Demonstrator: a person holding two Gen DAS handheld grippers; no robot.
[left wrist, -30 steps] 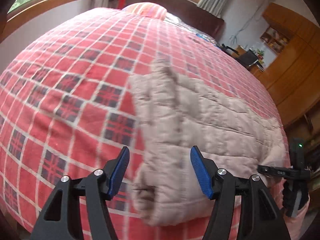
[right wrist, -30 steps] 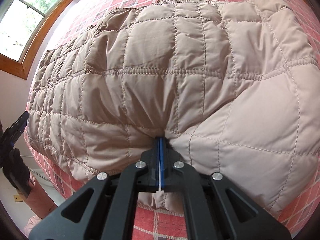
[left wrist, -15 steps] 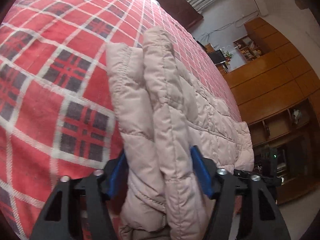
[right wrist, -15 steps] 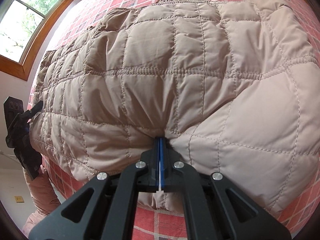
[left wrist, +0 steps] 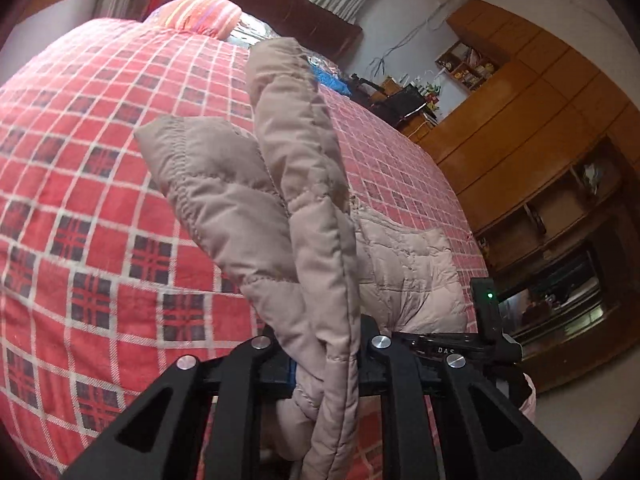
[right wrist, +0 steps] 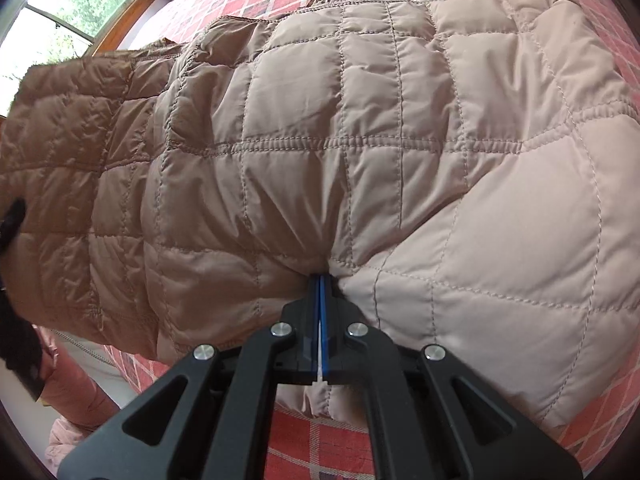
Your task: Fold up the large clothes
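The left gripper [left wrist: 324, 364] is clamped on a bunched edge of the beige quilted jacket [left wrist: 304, 184], whose folds stand up from the jaws above the bed. The right gripper [right wrist: 322, 320] is closed tight on the jacket's [right wrist: 360, 152] near hem, fabric puckering at its tips. The jacket lies spread across the bed's red plaid blanket [left wrist: 92, 208], near the blanket's front edge. Beyond the jacket, at the head of the bed, sits a striped orange pillow [left wrist: 200, 14] before a dark headboard [left wrist: 280, 8]. Right of the bed stand wooden cabinets [left wrist: 532, 128]; a window [right wrist: 60, 12] lies to its left.
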